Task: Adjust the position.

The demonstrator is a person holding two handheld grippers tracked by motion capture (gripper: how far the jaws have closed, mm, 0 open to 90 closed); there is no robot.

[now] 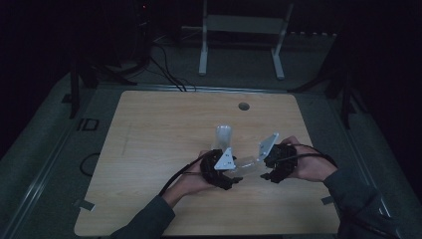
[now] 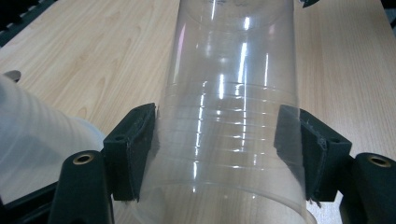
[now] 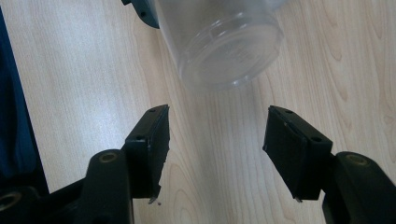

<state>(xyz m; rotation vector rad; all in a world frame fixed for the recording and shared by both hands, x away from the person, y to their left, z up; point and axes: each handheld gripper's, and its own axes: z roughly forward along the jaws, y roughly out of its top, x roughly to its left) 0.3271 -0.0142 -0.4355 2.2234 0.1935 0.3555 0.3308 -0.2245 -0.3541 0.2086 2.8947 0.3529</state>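
**Cup held flat, its base pointing at the open right hand-held gripper**

While the left hand-held gripper (image 1: 230, 180) clamps a clear plastic cup (image 1: 247, 166) across its wall, the cup lies on its side just above the wooden surface (image 1: 149, 149), with its long axis running roughly from left to right between the two hands. In the left hand-held gripper view the two black jaws press the cup (image 2: 229, 116) from either side near its wide, open end, and the ribbed wall narrows away from the camera toward the base. At the left edge of that view sits a second, frosted white cup (image 2: 32, 140), which the high view shows standing upright on the surface just behind the left hand (image 1: 223, 135); whether it touches the gripper cannot be told.

Further right, the closed round base of the clear cup (image 3: 231, 56) faces the right hand-held gripper (image 3: 215, 140), whose jaws stand wide apart and hold nothing. The base lies just ahead of those jaws and a little to their left, near but not between them. In the high view the right hand-held gripper (image 1: 268, 174) sits at the cup's right end, pointing inward at it.

The coming move seems to turn on this line: the right hand-held gripper is the free one and the nearer to the base, so it would have to advance along the cup's axis until the jaws straddle the narrow end.
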